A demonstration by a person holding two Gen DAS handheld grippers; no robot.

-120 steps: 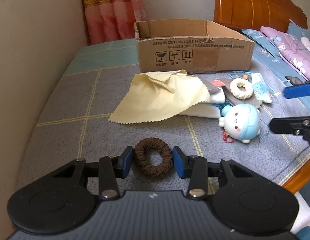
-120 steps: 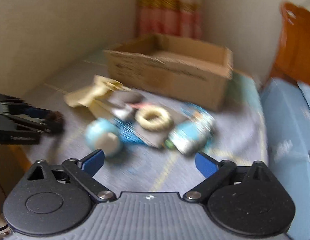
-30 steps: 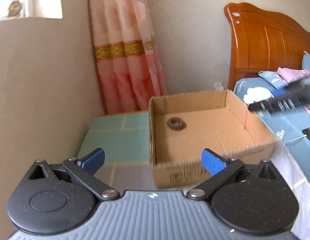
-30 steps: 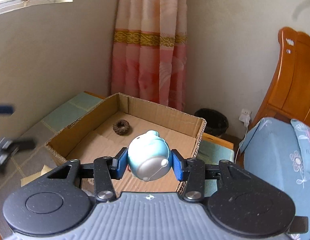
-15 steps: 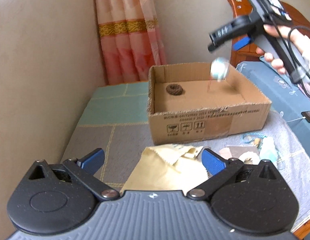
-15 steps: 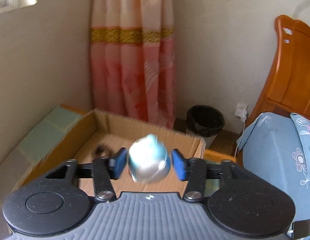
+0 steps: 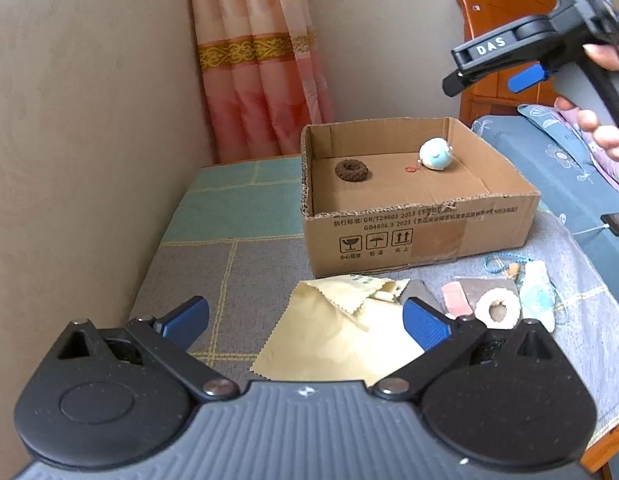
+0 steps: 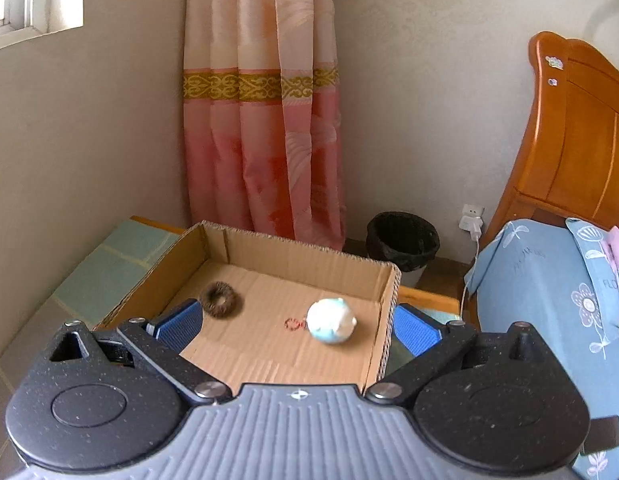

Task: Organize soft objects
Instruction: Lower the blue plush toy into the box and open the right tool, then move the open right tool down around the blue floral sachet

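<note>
Here we hold both grippers over the bed with nothing in either one. Our left gripper (image 7: 305, 322) has its blue pads spread wide and released, hanging above the yellow cloth (image 7: 341, 340) that lies on the grey checked blanket (image 7: 245, 280). Our right gripper (image 8: 295, 326) is likewise released, jaws wide apart, raised over the cardboard box (image 8: 293, 252); from the left wrist view it shows at about 1 o'clock, high above the box (image 7: 421, 236), with fingers of the hand (image 7: 601, 136) holding it visible at the frame's right edge.

Inside the box lie two soft things, well apart from each other. The brown scrunchie (image 7: 351, 170) rests flat on the box floor toward 11 o'clock in the left view, near the back left corner; the right wrist view shows it (image 8: 221, 299) just beyond the left pad. The small blue-and-white plush toy (image 7: 435, 154) sits toward the back right of the box, with a little red loop (image 7: 411, 168) on the cardboard just beside it. In the right view the toy (image 8: 331, 320) looks slightly blurred, close to the right wall.

Outside the box, at about 2 o'clock from our left gripper, a cream scrunchie (image 7: 497, 307) rests on a grey-brown piece of fabric (image 7: 481, 286), with a pink strip (image 7: 453, 298) beside it and a pale blue soft item (image 7: 537, 294) at its right. A pink curtain (image 8: 261, 120) hangs behind the box, and a black bin (image 8: 401, 240) stands on the floor near the wooden headboard (image 8: 581, 140).
</note>
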